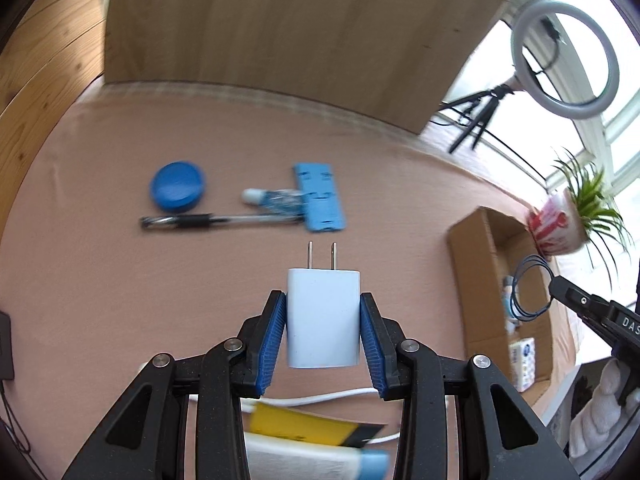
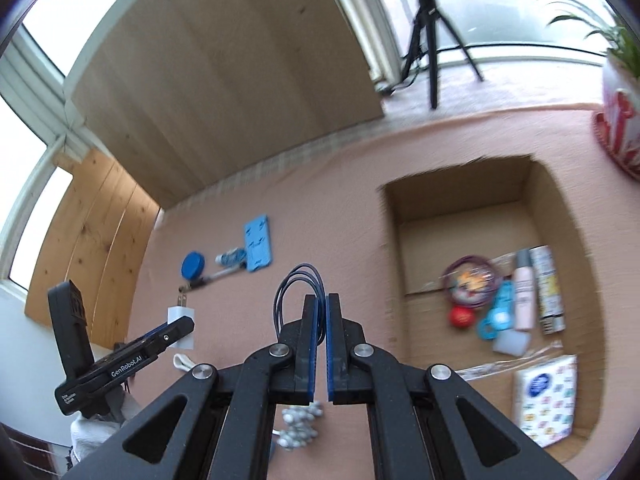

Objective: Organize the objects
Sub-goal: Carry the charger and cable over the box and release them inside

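My left gripper (image 1: 323,312) is shut on a white plug adapter (image 1: 323,316), prongs pointing away, held above the pink tablecloth (image 1: 100,280). In the right wrist view the same adapter (image 2: 181,322) sits in the left gripper (image 2: 176,330) at lower left. My right gripper (image 2: 321,308) is shut on a coiled dark blue cable (image 2: 294,288), whose loops stick out to the left of the pads. That cable (image 1: 530,288) hangs from the right gripper (image 1: 558,286) at the right edge of the left wrist view, above the cardboard box (image 1: 472,264).
On the cloth lie a blue round lid (image 1: 178,191), a pen (image 1: 216,221), a small tube (image 1: 272,198) and a blue flat card (image 1: 320,197). The open box (image 2: 560,208) holds several items, including a tissue pack (image 2: 546,396). A potted plant (image 1: 568,220), a ring light (image 1: 566,60) and a wooden board (image 1: 300,40) stand behind.
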### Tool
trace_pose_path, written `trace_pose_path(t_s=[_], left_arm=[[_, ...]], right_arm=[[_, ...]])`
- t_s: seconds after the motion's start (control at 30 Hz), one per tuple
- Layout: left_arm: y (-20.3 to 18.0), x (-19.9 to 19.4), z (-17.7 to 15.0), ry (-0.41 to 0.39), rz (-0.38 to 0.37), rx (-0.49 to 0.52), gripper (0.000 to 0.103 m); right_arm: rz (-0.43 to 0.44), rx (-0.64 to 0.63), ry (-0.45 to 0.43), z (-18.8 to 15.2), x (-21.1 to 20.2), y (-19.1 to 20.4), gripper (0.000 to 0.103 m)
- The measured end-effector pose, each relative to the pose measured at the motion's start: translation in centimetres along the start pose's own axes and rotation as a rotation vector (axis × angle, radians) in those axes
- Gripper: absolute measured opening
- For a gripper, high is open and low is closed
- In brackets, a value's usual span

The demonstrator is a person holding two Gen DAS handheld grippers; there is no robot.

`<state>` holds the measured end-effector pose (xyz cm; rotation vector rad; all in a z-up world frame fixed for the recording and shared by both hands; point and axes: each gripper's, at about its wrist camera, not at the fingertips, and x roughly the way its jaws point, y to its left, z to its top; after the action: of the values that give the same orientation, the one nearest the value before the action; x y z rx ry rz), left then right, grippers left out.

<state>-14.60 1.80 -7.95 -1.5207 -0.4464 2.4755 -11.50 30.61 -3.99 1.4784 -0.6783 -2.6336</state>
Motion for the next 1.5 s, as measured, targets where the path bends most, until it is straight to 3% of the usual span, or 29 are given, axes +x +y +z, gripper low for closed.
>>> trace_pose_path(t_s=[0.47,0.77,1.07,1.5], left_arm=[[-14.6,1.6,0.8,0.021,-0.111,0.21,0.04],[-22.8,5.8,-0.9,0.078,-0.093,0.323,0.04],[-24.8,9.9,-2.5,0.129,0.004,0.348,0.04],[-25.1,11.6,-2.9,0.153,0.053,0.334,0.04]], right_arm=[[-0.128,0.027,-0.073,0.7,-4.1,-7.0,0.003],[-0.182,0.025,-0.054,1.4,-3.7,-11.3,0.003],[-0.17,0.042,-0.018,1.9,-2.5,-14.2,0.003],[-0.146,0.03,0.047,1.9,-0.2,-15.1,0.003]])
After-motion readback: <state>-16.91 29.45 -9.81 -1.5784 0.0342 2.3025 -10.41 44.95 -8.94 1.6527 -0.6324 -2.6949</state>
